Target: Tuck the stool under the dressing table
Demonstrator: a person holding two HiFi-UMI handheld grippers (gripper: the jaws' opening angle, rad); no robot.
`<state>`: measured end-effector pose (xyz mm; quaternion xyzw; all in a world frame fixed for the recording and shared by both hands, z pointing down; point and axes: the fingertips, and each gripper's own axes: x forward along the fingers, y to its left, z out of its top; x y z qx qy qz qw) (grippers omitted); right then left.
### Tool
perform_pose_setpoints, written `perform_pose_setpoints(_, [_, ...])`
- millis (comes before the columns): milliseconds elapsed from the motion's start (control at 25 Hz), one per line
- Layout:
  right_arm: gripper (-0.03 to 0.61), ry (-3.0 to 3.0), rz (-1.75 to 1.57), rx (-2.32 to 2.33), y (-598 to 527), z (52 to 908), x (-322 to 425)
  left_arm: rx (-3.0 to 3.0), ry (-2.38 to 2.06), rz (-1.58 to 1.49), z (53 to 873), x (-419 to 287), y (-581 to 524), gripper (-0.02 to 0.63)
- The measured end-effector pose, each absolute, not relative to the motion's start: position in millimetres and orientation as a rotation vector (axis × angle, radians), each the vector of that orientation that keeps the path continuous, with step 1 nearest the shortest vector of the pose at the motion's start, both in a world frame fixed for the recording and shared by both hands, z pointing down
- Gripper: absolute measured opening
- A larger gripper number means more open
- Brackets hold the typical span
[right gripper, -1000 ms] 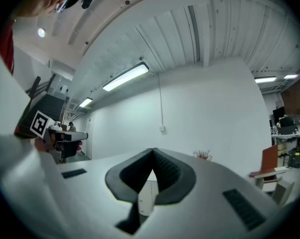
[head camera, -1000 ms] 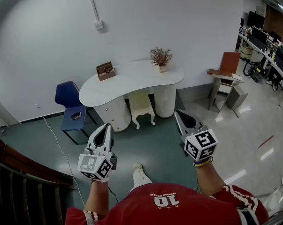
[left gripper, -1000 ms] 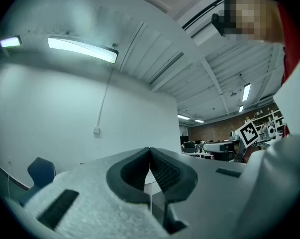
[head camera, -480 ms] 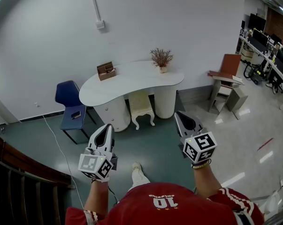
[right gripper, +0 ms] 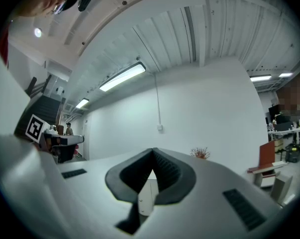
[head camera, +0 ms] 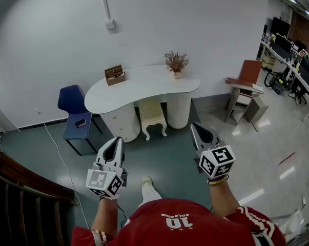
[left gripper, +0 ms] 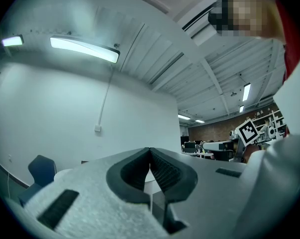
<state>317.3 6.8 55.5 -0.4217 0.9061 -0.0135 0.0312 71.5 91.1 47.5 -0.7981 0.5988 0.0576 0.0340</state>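
Well: white dressing table (head camera: 144, 86) against wall (head camera: 57, 45), stool (head camera: 152, 116) partly beneath, teal floor (head camera: 164, 158).

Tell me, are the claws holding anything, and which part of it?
No, nothing. The left claw and the right claw are both shut and empty, held in the air apart from the stool at the dressing table.

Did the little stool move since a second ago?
No. The stool stands in the same spot at the front edge of the table, between its two round bases, just as before.
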Motion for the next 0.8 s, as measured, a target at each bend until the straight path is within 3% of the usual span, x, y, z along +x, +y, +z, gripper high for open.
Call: perform_pose_setpoints(800, [0.002, 2.767, -0.057, -1.269, -5.3, 41.0, 291.5, -2.469, 1.838, 0.257, 46.8, 46.0, 79.0, -0.008])
